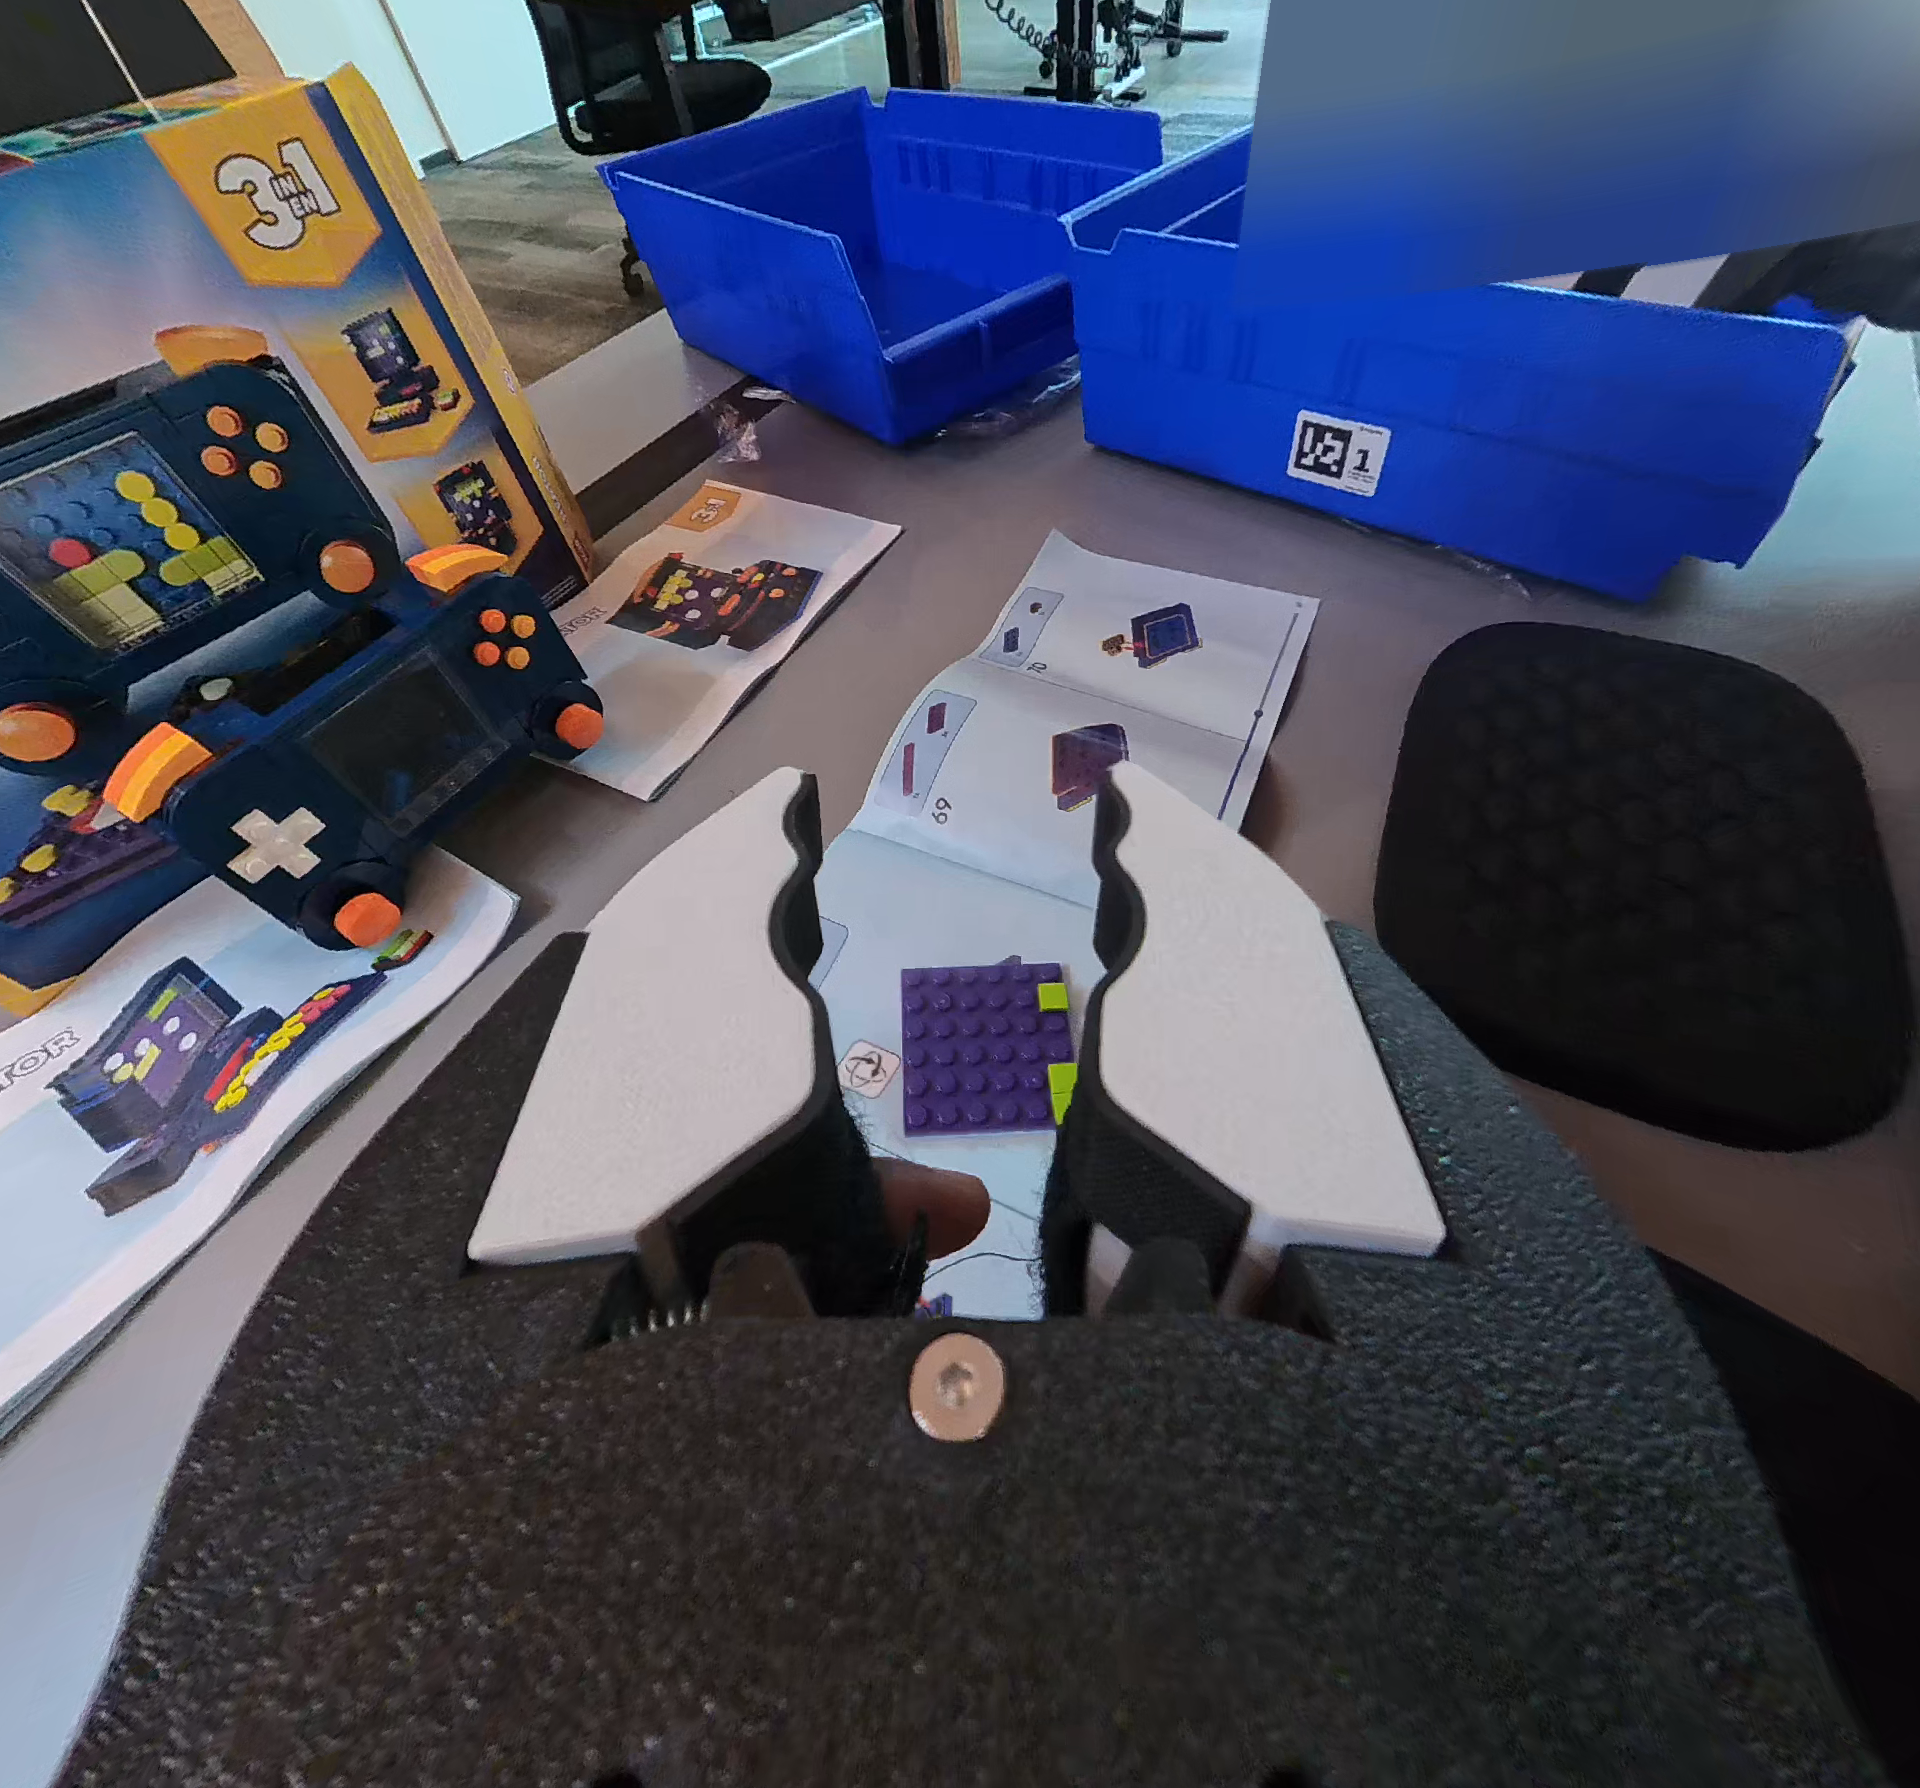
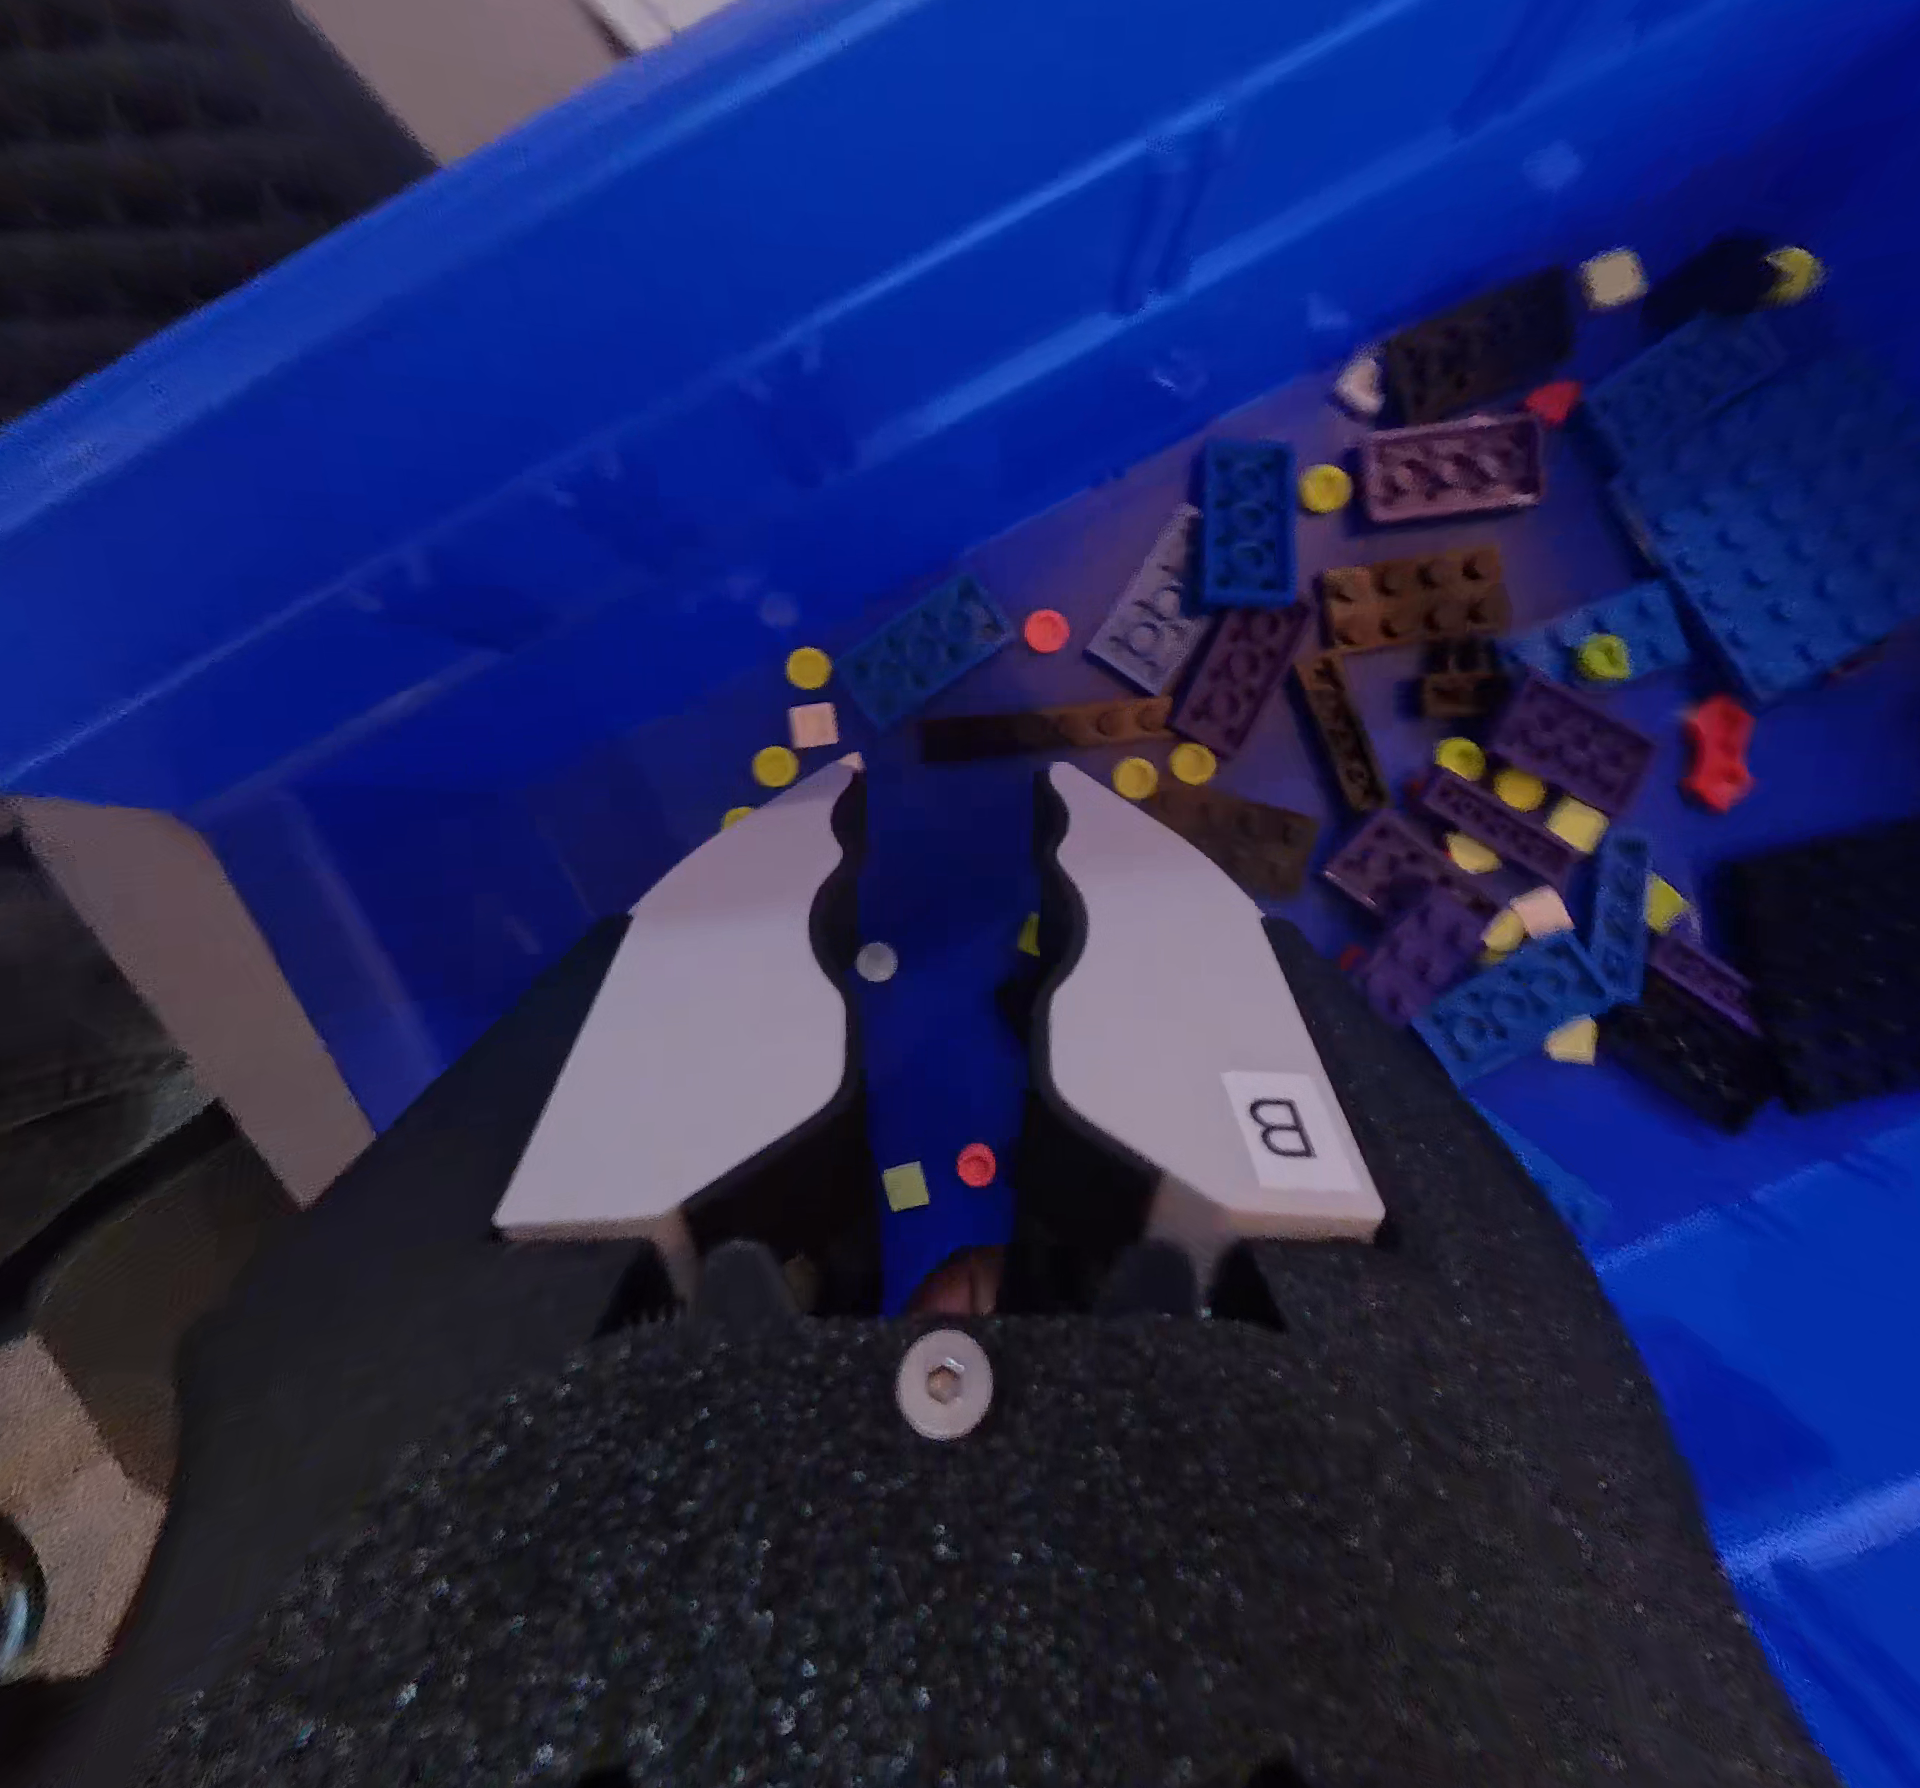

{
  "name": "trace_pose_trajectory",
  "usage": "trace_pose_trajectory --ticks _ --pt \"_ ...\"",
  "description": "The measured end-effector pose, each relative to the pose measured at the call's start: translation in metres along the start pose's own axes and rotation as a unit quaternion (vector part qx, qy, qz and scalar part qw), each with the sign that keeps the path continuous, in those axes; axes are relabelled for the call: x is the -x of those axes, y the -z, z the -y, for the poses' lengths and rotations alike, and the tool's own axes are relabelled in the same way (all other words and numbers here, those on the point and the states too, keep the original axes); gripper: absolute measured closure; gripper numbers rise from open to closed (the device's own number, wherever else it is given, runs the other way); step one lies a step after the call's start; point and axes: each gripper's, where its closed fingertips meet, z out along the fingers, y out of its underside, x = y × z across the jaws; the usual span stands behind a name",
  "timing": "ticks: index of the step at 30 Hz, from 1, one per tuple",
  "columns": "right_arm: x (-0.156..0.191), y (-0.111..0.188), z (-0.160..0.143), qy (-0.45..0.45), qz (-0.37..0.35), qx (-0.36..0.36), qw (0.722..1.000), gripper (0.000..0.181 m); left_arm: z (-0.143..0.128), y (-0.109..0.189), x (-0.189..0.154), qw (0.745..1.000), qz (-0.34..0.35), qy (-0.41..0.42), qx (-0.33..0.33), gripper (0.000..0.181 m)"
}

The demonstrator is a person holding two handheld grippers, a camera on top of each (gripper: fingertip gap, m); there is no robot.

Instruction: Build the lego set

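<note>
A flat, studded purple plate [image 1: 982,1047] with lime tiles lies on an open paper instruction booklet [image 1: 1091,762] on the grey bench [image 1: 935,502], between the spread white fingers of the left hand-held gripper [image 1: 956,793]. The right hand-held gripper [image 2: 951,777], fingers apart, empty, hovers inside a glossy blue plastic bin [image 2: 727,284] above scattered loose bricks [image 2: 1413,600].

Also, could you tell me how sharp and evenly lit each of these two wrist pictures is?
Left wrist view: sharp and daylit, the purple studded plate crisp between the white fingers, with wide-angle bending of the blue plastic bins and a blurred patch top right. Right wrist view: dimmer, blue-tinted and motion-smeared, so the loose small bricks in the blue bin look soft.
</note>
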Motion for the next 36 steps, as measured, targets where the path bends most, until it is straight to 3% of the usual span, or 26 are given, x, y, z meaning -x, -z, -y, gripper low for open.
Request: trace_pose_trajectory --ticks 2,4,7,11,13,16,20,23,27,30,36 --pt "-0.02 0.009 -0.004 -0.064 -0.068 0.008 0.996 0.15 0.001 -0.003 0.0 1.0 -0.001 -0.002 -0.001 0.131" --pt "-0.043 0.025 -0.013 -0.159 -0.151 0.011 0.976 0.146 0.003 -0.006 -0.001 1.0 -0.002 -0.003 -0.003 0.131" --pt "-0.054 0.051 -0.019 -0.221 -0.223 -0.022 0.949 0.141 0.003 -0.01 -0.004 1.0 -0.007 -0.007 -0.011 0.132" --pt "-0.048 0.07 -0.034 -0.23 -0.256 -0.012 0.939 0.145 0.001 -0.014 -0.006 1.0 -0.019 -0.006 -0.019 0.132" --pt "-0.046 0.079 -0.043 -0.2 -0.273 0.014 0.941 0.179 0.0 -0.015 -0.004 1.0 -0.022 -0.005 -0.02 0.132" --pt "-0.049 0.093 -0.051 -0.167 -0.283 0.055 0.943 0.181 -0.001 -0.014 -0.001 0.999 -0.023 -0.003 -0.028 0.133" --pt "-0.05 0.108 -0.047 -0.032 -0.223 0.101 0.969 0.181 -0.002 -0.011 0.0 0.999 -0.022 0.001 -0.039 0.133" --pt "-0.051 0.109 -0.049 0.084 -0.14 0.165 0.973 0.175 -0.004 -0.007 0.0 0.999 -0.018 0.001 -0.045 0.133" --pt "-0.055 0.097 -0.056 0.163 -0.031 0.24 0.956 0.171 -0.006 -0.003 0.0 0.998 -0.013 0.012 -0.06 0.133" --pt "-0.049 0.081 -0.058 0.159 0.05 0.261 0.951 0.167 -0.008 0.001 0.001 0.998 -0.009 0.015 -0.066 0.133" --pt "-0.052 0.057 -0.089 0.21 0.082 0.382 0.897 0.158 -0.01 0.008 0.006 0.997 -0.005 0.024 -0.079 0.134"
